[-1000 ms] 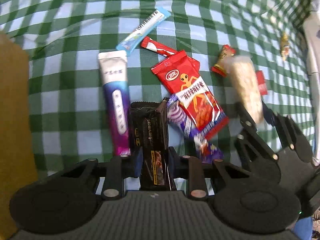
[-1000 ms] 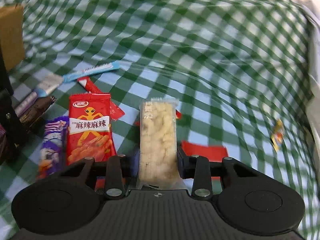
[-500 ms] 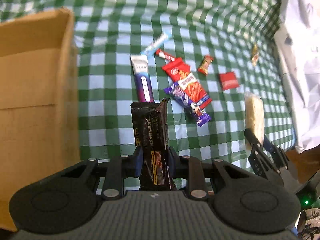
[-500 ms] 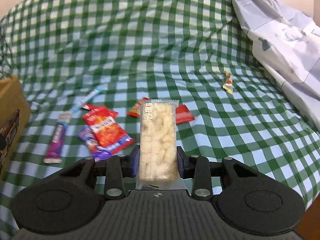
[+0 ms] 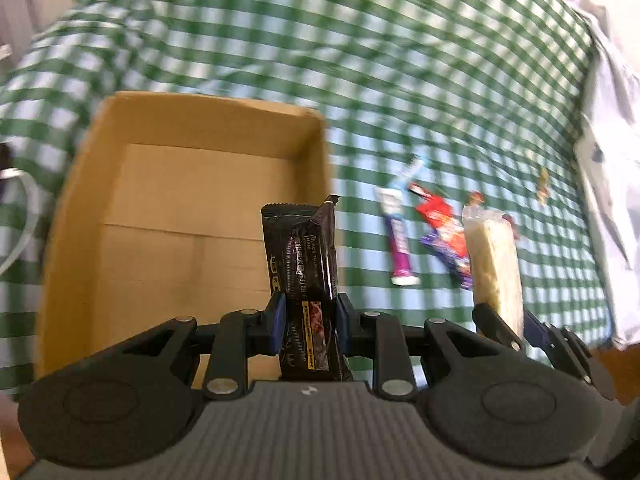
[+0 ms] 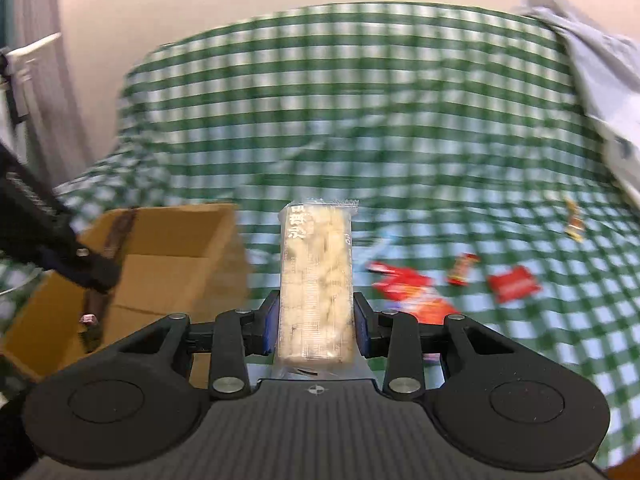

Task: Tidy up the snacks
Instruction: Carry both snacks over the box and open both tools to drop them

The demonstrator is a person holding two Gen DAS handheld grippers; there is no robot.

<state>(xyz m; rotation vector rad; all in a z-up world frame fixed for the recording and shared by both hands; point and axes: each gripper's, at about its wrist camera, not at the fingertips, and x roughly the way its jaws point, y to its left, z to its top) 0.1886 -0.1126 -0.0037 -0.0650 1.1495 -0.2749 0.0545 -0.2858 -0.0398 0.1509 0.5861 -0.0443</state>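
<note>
My left gripper (image 5: 309,322) is shut on a black snack bar (image 5: 304,264) and holds it upright above the near edge of an open cardboard box (image 5: 120,184). My right gripper (image 6: 316,326) is shut on a pale rice-crisp bar (image 6: 316,276) in clear wrap, held in the air right of the box (image 6: 168,264). That bar also shows in the left wrist view (image 5: 494,264). Loose snacks lie on the green checked cloth: a purple tube (image 5: 400,240), a red packet (image 6: 412,290), a small red square packet (image 6: 512,284).
A white sheet (image 5: 612,160) lies at the cloth's right side. A small yellow candy (image 6: 574,222) lies far right, and a small red candy (image 6: 462,268) near the red packet. The left gripper's black arm (image 6: 44,236) crosses the right wrist view over the box.
Both grippers have lifted away from the snack pile and swung left toward the box, each still holding its bar. The box now fills the left view.
</note>
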